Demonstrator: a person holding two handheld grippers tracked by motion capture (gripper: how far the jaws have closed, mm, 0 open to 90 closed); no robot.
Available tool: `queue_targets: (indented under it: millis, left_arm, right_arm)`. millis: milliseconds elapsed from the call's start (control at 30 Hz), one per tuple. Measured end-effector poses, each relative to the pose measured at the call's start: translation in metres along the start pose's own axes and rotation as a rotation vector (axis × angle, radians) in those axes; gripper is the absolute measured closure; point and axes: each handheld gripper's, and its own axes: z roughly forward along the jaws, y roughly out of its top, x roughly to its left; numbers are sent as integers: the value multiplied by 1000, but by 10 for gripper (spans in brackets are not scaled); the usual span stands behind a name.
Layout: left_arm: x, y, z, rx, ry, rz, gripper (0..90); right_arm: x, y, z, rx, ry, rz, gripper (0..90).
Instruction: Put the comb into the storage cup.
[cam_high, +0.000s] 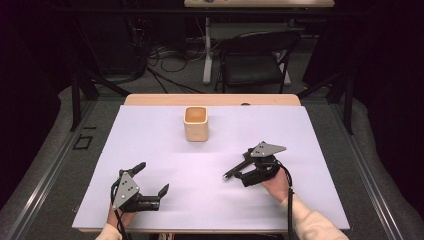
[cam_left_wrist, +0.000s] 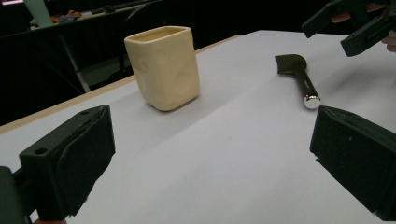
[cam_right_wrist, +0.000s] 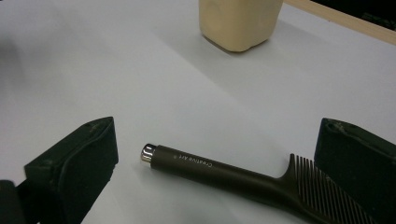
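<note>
- High view: white-topped table, cream square cup stood upright near the far middle, on its own.
- Left gripper sat low at the near left of the table, jaws spread wide, nothing between them. Person's hand behind it at the table edge.
- Right gripper at the near right, over a dark comb that lay flat on the table, handle end pointing toward the middle. Jaw gap hard to read from here.
- Left gripper view: both black jaws well apart at the bottom corners, only bare table between. Cup ahead to the left, dimpled sides. Comb farther right, shiny cap on the handle tip toward the camera. Right gripper hung above it, top right corner.
- Right gripper view: jaws apart, comb lying between them, not clamped. Handle had a chrome end cap and small printed lettering; teeth ran just beside the right-hand jaw, contact unclear. Cup base at the top, well clear of the comb.
</note>
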Motion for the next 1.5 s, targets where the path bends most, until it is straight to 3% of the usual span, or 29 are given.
queue_targets:
  millis: [967,1033,1067,1100,1133,1167,1300,1367,1400,1467,1500]
  left_arm:
    - [-1,0,0,-4,0,-4,2]
    - [0,0,0,-4,-1,-4,1]
    - [0,0,0,-3,-1,-4,1]
    - [0,0,0,-3,-1,-4,2]
    - [0,0,0,-3,-1,-4,2]
    - [-1,0,0,-2,-1,-4,2]
    - [0,0,0,2,0,1,2]
    - [0,0,0,2,0,1,2]
    - [0,0,0,2,0,1,2]
    - [0,0,0,3,-1,1,2]
    - [0,0,0,3,-1,1,1]
  right_arm:
    - [7,10,28,44,27,5,17]
    - [9,10,30,47,25,1,102]
    - [9,10,30,47,25,1,102]
    - [9,11,31,53,25,-2,198]
    - [9,11,31,53,25,-2,198]
    - [10,11,33,68,28,-9,328]
    - [12,10,35,84,39,-26,599]
    - [14,10,36,80,54,-40,723]
    - [14,10,36,80,54,-40,723]
    - [17,11,37,84,63,-55,861]
    - [18,10,37,87,62,-55,881]
